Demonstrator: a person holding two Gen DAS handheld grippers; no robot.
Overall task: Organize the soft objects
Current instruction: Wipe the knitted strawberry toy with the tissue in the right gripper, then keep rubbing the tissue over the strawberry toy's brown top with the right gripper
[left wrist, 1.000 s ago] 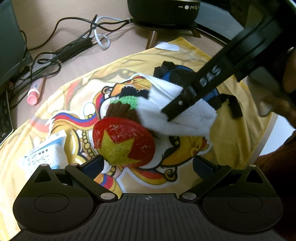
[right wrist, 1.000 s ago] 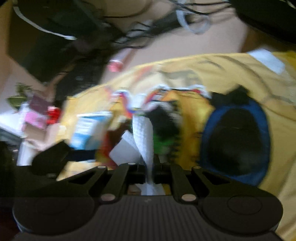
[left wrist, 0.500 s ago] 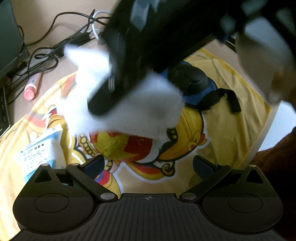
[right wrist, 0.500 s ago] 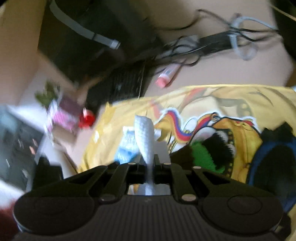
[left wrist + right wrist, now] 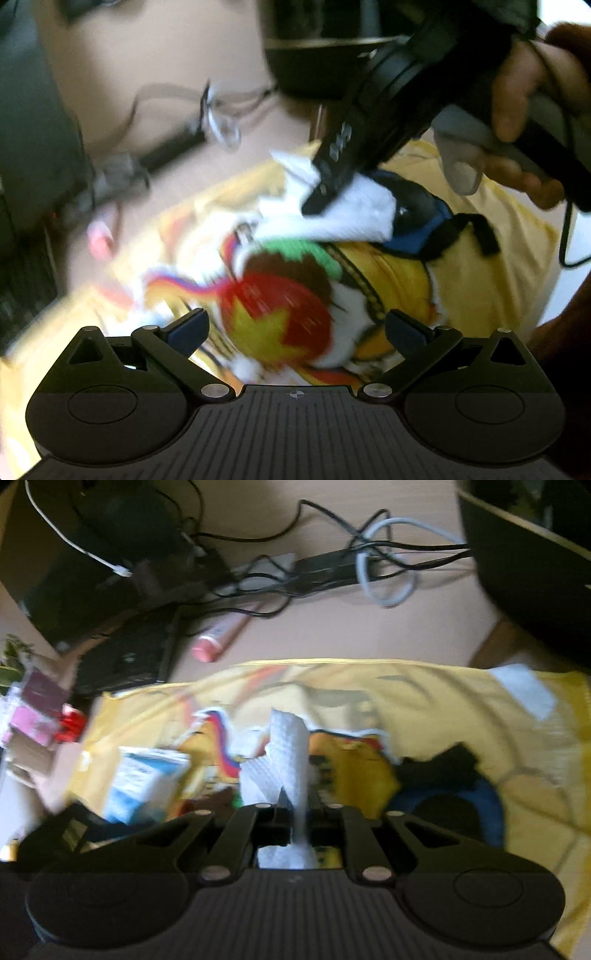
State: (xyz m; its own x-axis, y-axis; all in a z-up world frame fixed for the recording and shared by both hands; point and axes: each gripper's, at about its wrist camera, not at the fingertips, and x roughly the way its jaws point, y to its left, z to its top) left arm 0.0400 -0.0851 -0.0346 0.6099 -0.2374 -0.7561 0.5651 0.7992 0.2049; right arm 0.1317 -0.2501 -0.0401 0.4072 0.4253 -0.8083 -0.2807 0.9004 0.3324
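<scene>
A yellow printed cloth (image 5: pixel 491 291) (image 5: pixel 424 705) covers the desk. On it lies a crocheted red piece with a yellow star (image 5: pixel 277 321), with brown and green parts behind it. My left gripper (image 5: pixel 295 325) is open, its fingers on either side of the red piece. My right gripper (image 5: pixel 297 812) is shut on a white paper towel (image 5: pixel 288 753), seen above the cloth in the left wrist view as the white towel (image 5: pixel 354 210). A blue and black pouch with a strap (image 5: pixel 424 225) (image 5: pixel 454 805) lies to the right. A hand (image 5: pixel 517 96) holds the right gripper.
A light blue and white tissue pack (image 5: pixel 144 782) lies at the cloth's left. Beyond the cloth are tangled cables (image 5: pixel 362 565), a pink tube (image 5: pixel 218 637), a keyboard (image 5: pixel 129 661) and a black stand (image 5: pixel 314 70). The desk edge runs along the right.
The right gripper carried the white towel up and left, then back down toward the pouch. The left gripper's view shifted and blurred; its fingers stayed open around the red piece.
</scene>
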